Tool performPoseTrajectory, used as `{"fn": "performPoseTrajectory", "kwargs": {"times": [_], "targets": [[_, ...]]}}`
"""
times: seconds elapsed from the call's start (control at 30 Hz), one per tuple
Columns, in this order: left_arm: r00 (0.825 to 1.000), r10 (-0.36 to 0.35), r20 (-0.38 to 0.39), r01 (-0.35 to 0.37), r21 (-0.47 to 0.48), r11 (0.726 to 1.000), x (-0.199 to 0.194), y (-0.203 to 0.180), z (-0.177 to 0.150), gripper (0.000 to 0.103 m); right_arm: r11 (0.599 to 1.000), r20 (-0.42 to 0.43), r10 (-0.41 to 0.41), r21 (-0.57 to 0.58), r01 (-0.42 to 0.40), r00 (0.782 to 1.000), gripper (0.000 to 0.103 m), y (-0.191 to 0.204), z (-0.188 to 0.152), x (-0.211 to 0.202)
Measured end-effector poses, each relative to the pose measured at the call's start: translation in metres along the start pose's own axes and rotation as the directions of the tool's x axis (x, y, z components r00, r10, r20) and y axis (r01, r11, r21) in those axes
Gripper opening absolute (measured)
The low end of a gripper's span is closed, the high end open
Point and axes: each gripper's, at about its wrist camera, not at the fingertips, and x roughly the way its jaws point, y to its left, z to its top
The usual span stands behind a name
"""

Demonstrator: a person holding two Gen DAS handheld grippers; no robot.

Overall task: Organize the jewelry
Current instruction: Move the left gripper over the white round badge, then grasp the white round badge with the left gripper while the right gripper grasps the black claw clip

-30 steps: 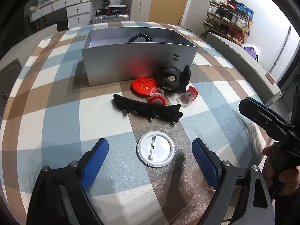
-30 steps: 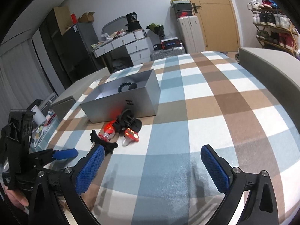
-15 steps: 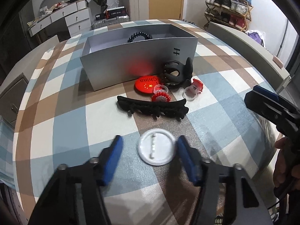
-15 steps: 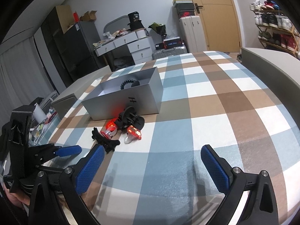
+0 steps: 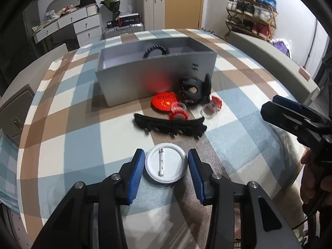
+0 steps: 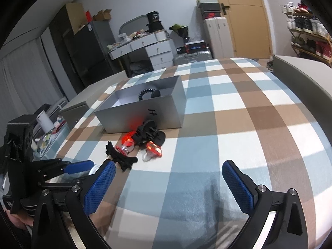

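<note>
A white round pin badge lies pin side up on the checked cloth. My left gripper points down over it, and its jaws are closing. The badge sits between the blue pads, with a sliver of gap on the right. Farther off lie a long black hair clip, a red badge, a black claw clip and two red trinkets. A grey box behind them holds a black bead bracelet. My right gripper hovers open over bare cloth, nothing between its fingers.
The cloth-covered table drops off at its rounded edges. A grey bench runs along the right side. A hand holds the right gripper's handle at the right edge. Drawers, suitcases and a shoe rack stand in the background.
My left gripper's jaws have swung in from wide apart to flank the white badge closely, and the view tipped slightly. The right gripper has stayed open and still.
</note>
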Motion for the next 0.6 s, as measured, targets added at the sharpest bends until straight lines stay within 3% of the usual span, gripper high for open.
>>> {"fn": "performPoseTrajectory", "kwargs": {"times": [0.17, 0.37, 0.6], "targets": [[0.999, 0.019, 0.051, -0.016, -0.049, 0.999, -0.013, 0.015, 0.005, 0.037, 0.997, -0.004, 0.080, 0.021, -0.080, 0.997, 0.103, 0.001, 0.019, 0.013], [0.995, 0.041, 0.094, -0.031, -0.102, 0.994, -0.024, 0.032, 0.006, 0.037, 0.985, -0.098, 0.168, 0.063, -0.162, 0.981, 0.103, 0.009, 0.036, 0.054], [0.993, 0.048, 0.111, -0.033, -0.133, 0.991, -0.029, 0.044, 0.005, 0.037, 0.986, -0.183, 0.157, 0.084, -0.143, 0.971, 0.091, 0.016, 0.038, 0.089]]}}
